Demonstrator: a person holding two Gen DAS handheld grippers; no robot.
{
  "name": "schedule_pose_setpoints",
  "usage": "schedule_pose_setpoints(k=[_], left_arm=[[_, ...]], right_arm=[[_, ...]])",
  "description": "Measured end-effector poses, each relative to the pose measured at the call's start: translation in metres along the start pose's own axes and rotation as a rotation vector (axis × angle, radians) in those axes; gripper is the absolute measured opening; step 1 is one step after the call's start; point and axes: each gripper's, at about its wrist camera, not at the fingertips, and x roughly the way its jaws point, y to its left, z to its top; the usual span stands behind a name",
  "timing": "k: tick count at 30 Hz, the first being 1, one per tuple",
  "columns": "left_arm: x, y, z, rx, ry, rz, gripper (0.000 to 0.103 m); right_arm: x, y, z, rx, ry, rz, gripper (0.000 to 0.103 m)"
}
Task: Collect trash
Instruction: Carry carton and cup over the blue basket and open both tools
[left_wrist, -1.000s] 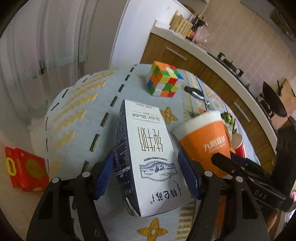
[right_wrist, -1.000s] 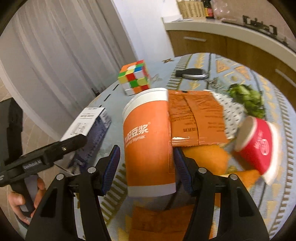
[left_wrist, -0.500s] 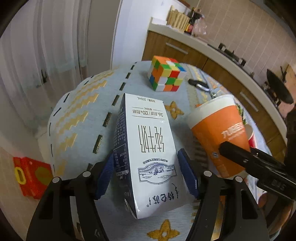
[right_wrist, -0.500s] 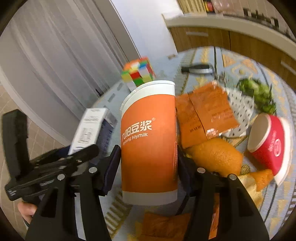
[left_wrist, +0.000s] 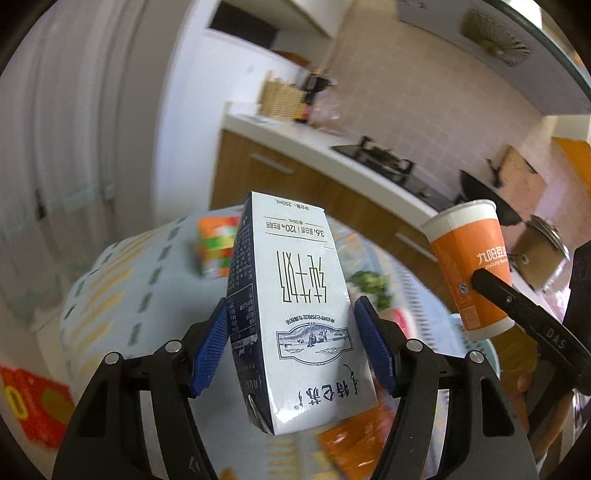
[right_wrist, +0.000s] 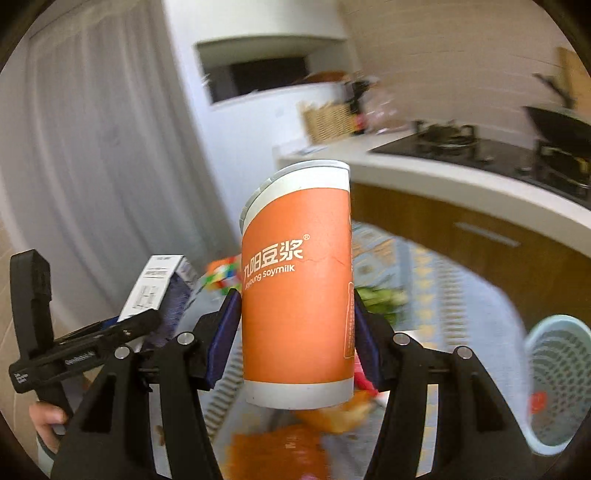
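Now lifting both off the counter (left_wrist: 122, 280): left jaws pinching the milk carton (left_wrist: 295, 314), right jaws pinching the orange cup (right_wrist: 297, 284), ready for carrying toward the blue basket (right_wrist: 557, 380) right of the right jaws.

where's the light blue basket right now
Right wrist view, lower right: the light blue basket stands past the table's edge, right of the orange cup.

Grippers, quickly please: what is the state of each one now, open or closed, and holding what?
Left gripper: closed on the white and navy milk carton.
Right gripper: closed on the orange paper soymilk cup.
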Motion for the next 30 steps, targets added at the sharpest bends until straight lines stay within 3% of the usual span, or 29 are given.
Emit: schedule_pose_setpoints(k=[7, 16, 23, 30], left_arm=[[0.028, -0.087, 0.013, 0.092, 0.004, -0.133, 0.065], [0.073, -0.206, -0.005, 0.211, 0.079, -0.281, 0.065], [0.140, -0.293, -0.044, 0.250, 0.240, -0.397, 0.065], [0.200, -0.335, -0.099, 0.281, 0.394, -0.425, 0.065]], right_arm=[[-0.045, -0.084, 0.000, 0.100, -0.054, -0.157, 0.054], [-0.096, -0.191, -0.032, 0.275, -0.056, -0.368, 0.054], [-0.112, -0.264, -0.075, 0.425, 0.031, -0.488, 0.054], [-0.103, -0.309, -0.113, 0.510, 0.143, -0.558, 0.054]])
